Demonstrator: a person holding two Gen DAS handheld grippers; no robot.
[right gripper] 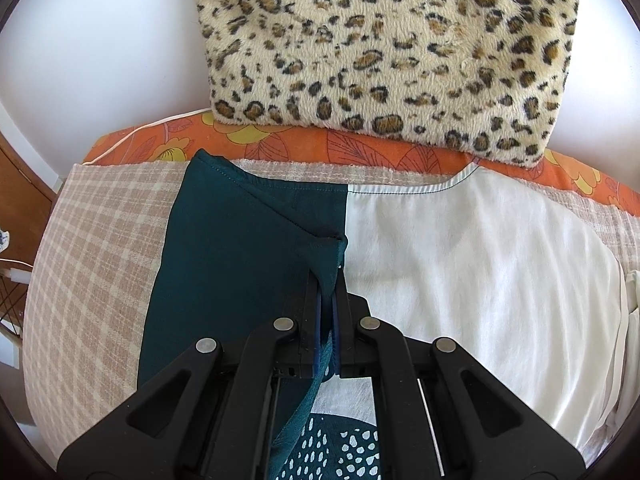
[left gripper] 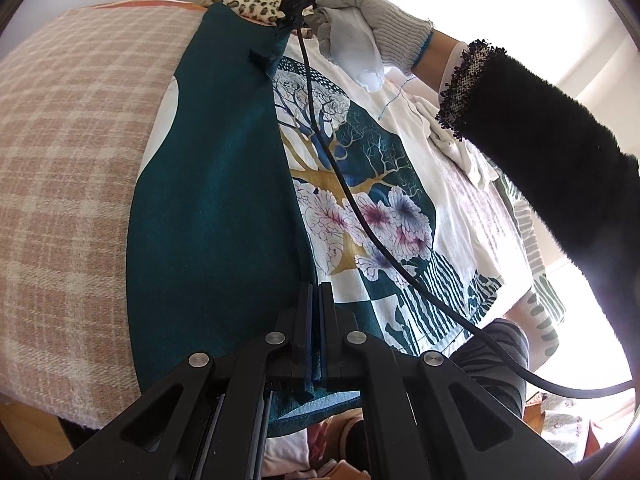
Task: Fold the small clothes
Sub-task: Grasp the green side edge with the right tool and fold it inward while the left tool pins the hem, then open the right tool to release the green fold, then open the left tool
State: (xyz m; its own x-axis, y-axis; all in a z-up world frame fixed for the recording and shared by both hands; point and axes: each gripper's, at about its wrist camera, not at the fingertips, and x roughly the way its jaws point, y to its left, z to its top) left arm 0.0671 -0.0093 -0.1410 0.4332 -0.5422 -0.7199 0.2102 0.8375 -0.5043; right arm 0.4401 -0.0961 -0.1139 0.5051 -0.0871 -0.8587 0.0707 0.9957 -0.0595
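A white T-shirt with a teal back and a tree-and-flower print (left gripper: 360, 184) lies on a pink checked blanket (left gripper: 72, 160). Its teal side (left gripper: 216, 208) is folded over the print. My left gripper (left gripper: 319, 286) is shut on the teal hem at the near end. My right gripper (right gripper: 327, 276) is shut on a teal sleeve corner (right gripper: 324, 256) near the shirt's collar; in the left wrist view it shows at the far end (left gripper: 296, 16), held by a gloved hand (left gripper: 368, 32). The white shirt front (right gripper: 460, 248) spreads to the right.
A leopard-print cushion (right gripper: 380, 48) stands against the white wall behind the blanket, on an orange floral sheet (right gripper: 320, 146). A black cable (left gripper: 360, 216) crosses above the print. A crumpled white cloth (left gripper: 460, 144) lies at the right. A dark-sleeved arm (left gripper: 560, 148) reaches across.
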